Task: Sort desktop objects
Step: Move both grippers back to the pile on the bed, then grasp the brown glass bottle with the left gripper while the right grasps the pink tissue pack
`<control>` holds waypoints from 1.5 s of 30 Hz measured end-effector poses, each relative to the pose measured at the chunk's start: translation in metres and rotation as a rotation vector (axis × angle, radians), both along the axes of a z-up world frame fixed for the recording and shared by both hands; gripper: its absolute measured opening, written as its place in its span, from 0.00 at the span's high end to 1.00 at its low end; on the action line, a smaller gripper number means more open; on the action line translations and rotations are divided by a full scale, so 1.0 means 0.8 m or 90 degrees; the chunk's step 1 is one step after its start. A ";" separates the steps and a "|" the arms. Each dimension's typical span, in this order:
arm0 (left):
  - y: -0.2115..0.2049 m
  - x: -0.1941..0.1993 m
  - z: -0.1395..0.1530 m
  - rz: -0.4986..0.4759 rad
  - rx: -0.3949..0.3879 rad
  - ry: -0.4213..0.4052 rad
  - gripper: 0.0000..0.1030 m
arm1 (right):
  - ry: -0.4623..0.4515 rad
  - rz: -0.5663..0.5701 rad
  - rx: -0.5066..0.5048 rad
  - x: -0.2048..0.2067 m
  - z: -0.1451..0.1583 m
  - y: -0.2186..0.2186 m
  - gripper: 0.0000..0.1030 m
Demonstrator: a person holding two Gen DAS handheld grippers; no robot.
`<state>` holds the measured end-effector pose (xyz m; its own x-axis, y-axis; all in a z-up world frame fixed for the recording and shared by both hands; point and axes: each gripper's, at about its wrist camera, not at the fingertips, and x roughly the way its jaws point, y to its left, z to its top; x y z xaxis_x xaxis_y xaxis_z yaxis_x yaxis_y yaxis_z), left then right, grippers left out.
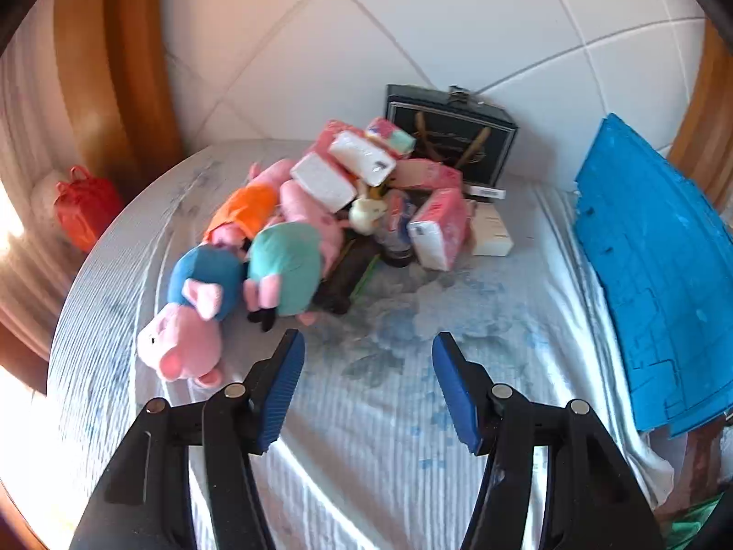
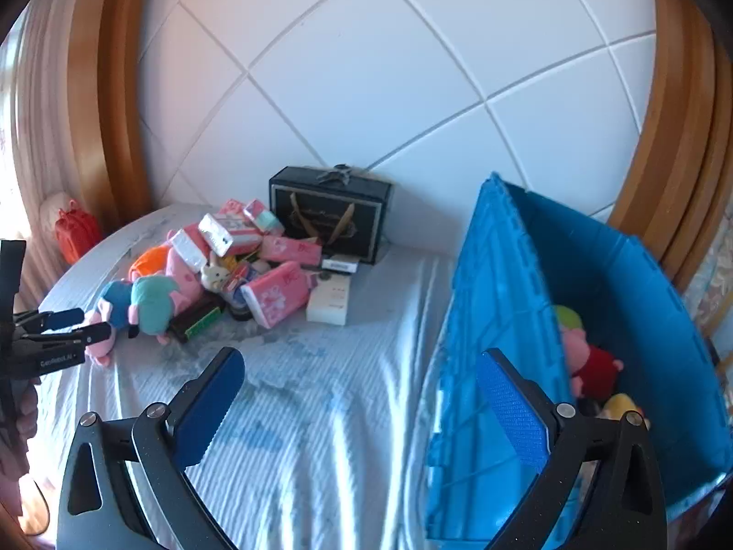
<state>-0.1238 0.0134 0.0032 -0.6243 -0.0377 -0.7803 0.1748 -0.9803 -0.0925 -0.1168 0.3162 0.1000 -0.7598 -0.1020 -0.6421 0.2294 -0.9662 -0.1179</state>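
Note:
A heap of plush pigs, pink tissue packs (image 1: 440, 229) and small boxes lies on the sheet. My left gripper (image 1: 368, 337) is open and empty. It hovers just short of the blue-shirted pig (image 1: 201, 293) and the teal-dressed pig (image 1: 284, 270). In the right wrist view the left gripper (image 2: 87, 323) reaches in from the left beside that blue-shirted pig (image 2: 112, 302). My right gripper (image 2: 362, 357) stands wide open and empty over the sheet, beside the blue crate (image 2: 485, 321). A pig in a red dress (image 2: 591, 366) lies inside the crate.
A dark gift box (image 1: 451, 133) stands behind the heap against the white padded wall. A white box (image 1: 490, 229) and a bottle (image 1: 396, 229) lie in the heap. A red bag (image 1: 84, 204) sits at the far left. The blue crate (image 1: 655, 275) fills the right side.

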 end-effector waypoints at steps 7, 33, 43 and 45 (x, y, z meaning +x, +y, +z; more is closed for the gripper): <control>-0.114 0.013 -0.054 0.085 0.002 -0.043 0.44 | -0.094 -0.001 -0.040 -0.029 -0.079 -0.055 0.00; -0.007 -0.259 -0.202 -0.130 -0.035 -0.145 0.44 | -0.279 -0.088 -0.075 -0.215 -0.244 -0.064 0.00; 0.001 -0.295 -0.249 -0.127 0.101 -0.212 0.48 | -0.301 -0.052 -0.089 -0.291 -0.276 -0.129 0.00; -0.010 -0.295 -0.247 -0.112 0.137 -0.201 0.48 | -0.297 -0.039 -0.088 -0.304 -0.278 -0.145 0.00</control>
